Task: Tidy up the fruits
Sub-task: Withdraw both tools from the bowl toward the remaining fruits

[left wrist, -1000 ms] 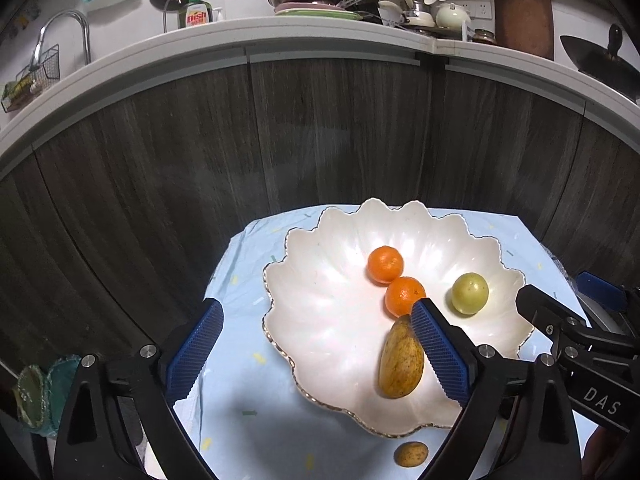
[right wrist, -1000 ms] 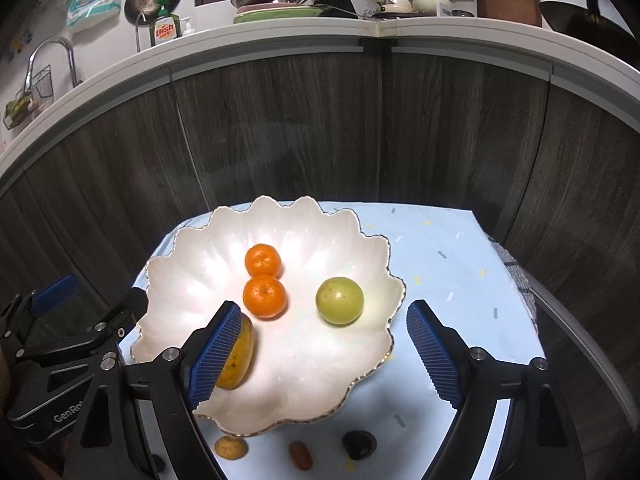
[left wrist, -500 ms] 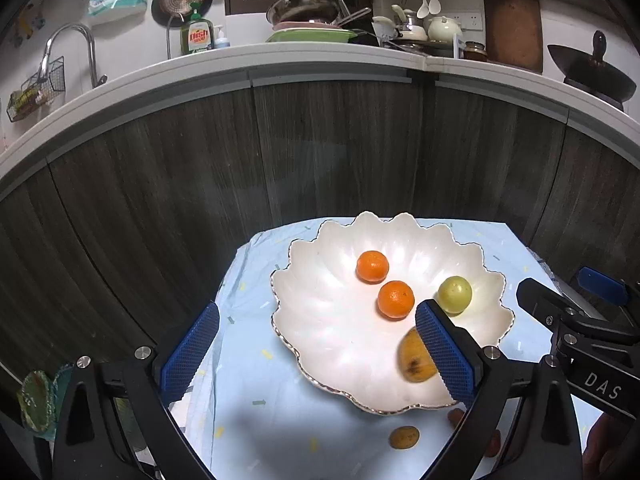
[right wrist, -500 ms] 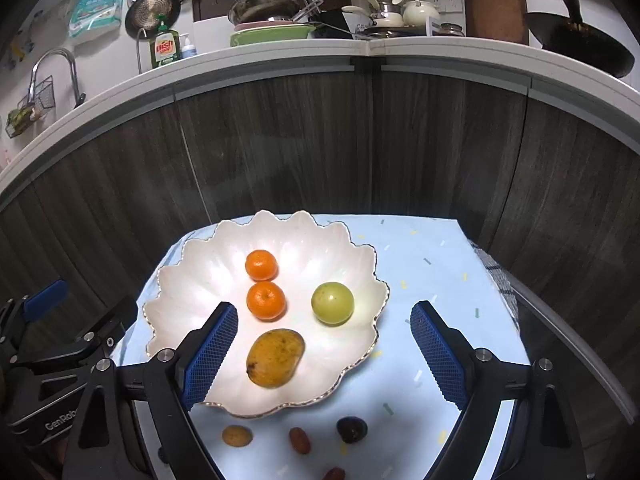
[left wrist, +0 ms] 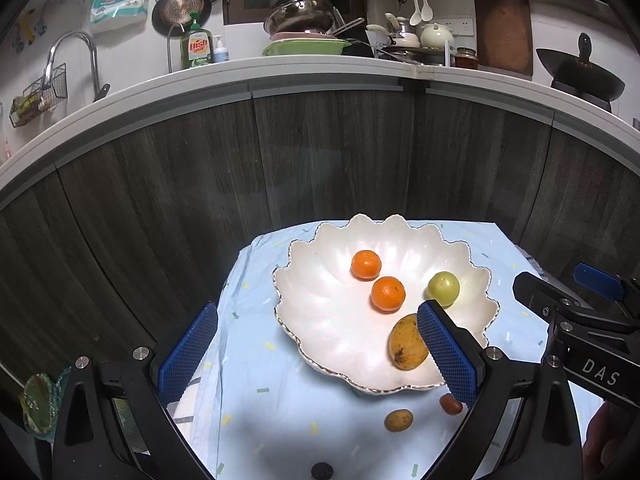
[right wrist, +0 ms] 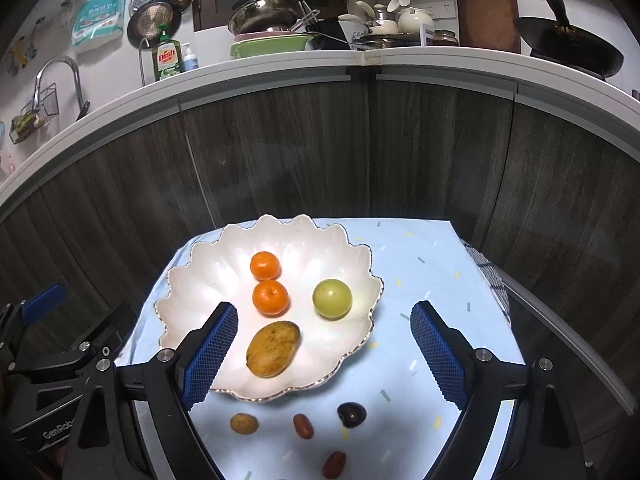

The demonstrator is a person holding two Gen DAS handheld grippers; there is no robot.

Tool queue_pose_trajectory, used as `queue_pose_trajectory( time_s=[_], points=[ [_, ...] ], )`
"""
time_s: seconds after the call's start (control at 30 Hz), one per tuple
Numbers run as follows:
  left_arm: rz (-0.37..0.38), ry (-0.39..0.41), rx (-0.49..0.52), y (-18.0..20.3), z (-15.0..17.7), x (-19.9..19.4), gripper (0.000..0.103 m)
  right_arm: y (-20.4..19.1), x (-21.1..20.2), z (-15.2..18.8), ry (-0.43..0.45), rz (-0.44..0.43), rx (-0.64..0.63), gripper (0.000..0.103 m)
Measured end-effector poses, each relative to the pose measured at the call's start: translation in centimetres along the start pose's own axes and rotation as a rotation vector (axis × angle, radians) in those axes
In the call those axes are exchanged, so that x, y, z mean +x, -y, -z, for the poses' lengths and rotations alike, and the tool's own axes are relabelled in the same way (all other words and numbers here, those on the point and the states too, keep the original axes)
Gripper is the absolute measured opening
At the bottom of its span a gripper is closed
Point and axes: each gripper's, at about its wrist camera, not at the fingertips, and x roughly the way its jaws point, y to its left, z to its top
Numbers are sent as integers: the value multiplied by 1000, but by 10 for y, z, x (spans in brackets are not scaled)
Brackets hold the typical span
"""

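Note:
A white scalloped bowl (right wrist: 200, 272) (left wrist: 320, 312) sits on a pale blue cloth. In it lie two oranges (right wrist: 265, 265) (right wrist: 271, 298), a green round fruit (right wrist: 332, 298) and a yellow-brown mango (right wrist: 273, 349) (left wrist: 407, 343). On the cloth in front of the bowl lie a small brown fruit (right wrist: 243, 423) (left wrist: 398, 419), two red dates (right wrist: 303, 426) (right wrist: 334, 463) and a dark plum (right wrist: 351, 414). My left gripper (left wrist: 316, 356) is open and empty above the bowl's left front. My right gripper (right wrist: 324, 356) is open and empty above the bowl's front.
The small table (right wrist: 424, 264) stands against dark wooden cabinet fronts (right wrist: 280, 160). A white counter (right wrist: 400, 56) above carries dishes, pots and a sink tap. A checked towel (right wrist: 490, 280) hangs at the table's right edge. A dark round spot (left wrist: 322, 471) lies on the cloth.
Both grippers have pulled back and up from the bowl. The mango, earlier between the left gripper's fingers, now lies free in the bowl. More small fruits have come into view.

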Motion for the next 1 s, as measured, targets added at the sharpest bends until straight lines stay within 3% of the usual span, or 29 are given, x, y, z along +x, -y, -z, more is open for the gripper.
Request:
queue_pose_trajectory(
  time_s=[1.0],
  points=[
    [-15,-36,49,-7,39,-14,102,-1,-3,35,-55,29,-7,89]
  ],
)
